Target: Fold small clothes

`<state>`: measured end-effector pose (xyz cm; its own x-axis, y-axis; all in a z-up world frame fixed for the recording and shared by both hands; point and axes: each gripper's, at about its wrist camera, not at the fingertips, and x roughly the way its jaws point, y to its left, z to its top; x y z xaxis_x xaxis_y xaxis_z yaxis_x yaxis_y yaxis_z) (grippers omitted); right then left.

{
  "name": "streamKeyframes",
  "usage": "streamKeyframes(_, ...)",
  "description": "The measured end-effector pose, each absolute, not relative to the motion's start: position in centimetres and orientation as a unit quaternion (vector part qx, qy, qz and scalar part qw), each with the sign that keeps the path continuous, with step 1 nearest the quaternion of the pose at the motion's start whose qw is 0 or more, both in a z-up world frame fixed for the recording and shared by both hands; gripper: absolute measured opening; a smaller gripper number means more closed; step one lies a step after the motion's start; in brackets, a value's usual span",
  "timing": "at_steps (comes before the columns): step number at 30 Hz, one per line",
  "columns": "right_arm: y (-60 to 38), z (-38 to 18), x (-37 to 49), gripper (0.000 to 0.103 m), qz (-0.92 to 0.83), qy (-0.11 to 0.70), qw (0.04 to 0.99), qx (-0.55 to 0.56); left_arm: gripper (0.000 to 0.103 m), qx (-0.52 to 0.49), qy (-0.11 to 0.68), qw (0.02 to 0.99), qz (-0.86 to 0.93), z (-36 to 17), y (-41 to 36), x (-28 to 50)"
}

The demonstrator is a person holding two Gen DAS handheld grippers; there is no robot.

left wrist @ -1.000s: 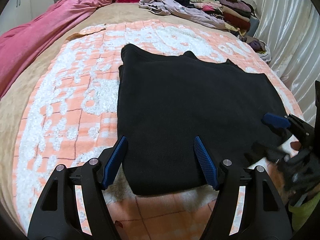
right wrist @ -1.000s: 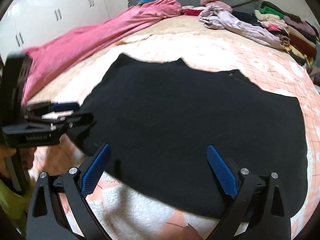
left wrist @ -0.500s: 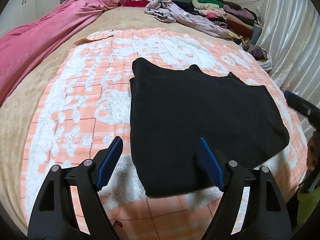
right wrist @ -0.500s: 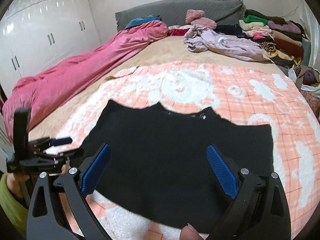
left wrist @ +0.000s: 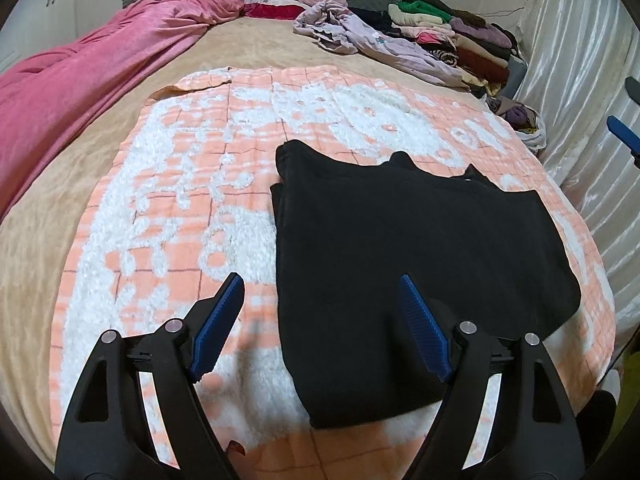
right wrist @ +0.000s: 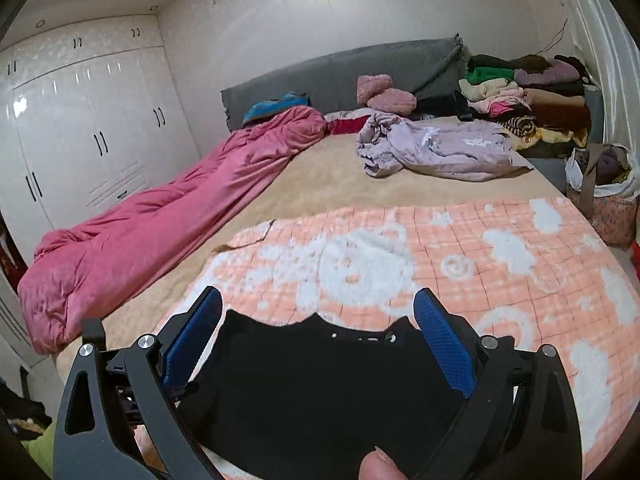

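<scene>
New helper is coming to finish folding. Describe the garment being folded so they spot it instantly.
Start at the bed, then find the orange-and-white blanket spread across its near half. The black garment lies flat on it, the only dark, squared-off piece there; the other clothes are heaped at the far end.

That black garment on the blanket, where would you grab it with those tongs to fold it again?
Probably the two near corners of the black garment, along the bottom edge closest to the left tongs and right tongs. It lies flat on the peach blanket, so slide one finger under the edge from the near side, pinch, and carry it toward the neckline.
</scene>
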<state>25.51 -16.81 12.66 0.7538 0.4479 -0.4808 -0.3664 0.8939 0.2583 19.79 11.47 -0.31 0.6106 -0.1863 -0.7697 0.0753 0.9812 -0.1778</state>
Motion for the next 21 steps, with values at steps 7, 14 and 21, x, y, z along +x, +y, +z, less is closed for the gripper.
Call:
streamKeyframes(7,-14.8,9.7,24.8,0.096,0.264,0.297,0.913,0.097,0.072,-0.064,0.437,0.894,-0.07,-0.7,11.9,20.6)
streamKeyframes(14,-9.5,6.5,23.0,0.096,0.285,0.322,0.903,0.03,0.072,-0.068,0.438,0.894,-0.068,-0.9,12.4,21.4)
streamKeyframes(21,-6.2,3.6,21.4,0.096,0.295,0.339,0.893,-0.017,0.072,-0.07,0.441,0.893,-0.065,-1.4,12.7,22.0)
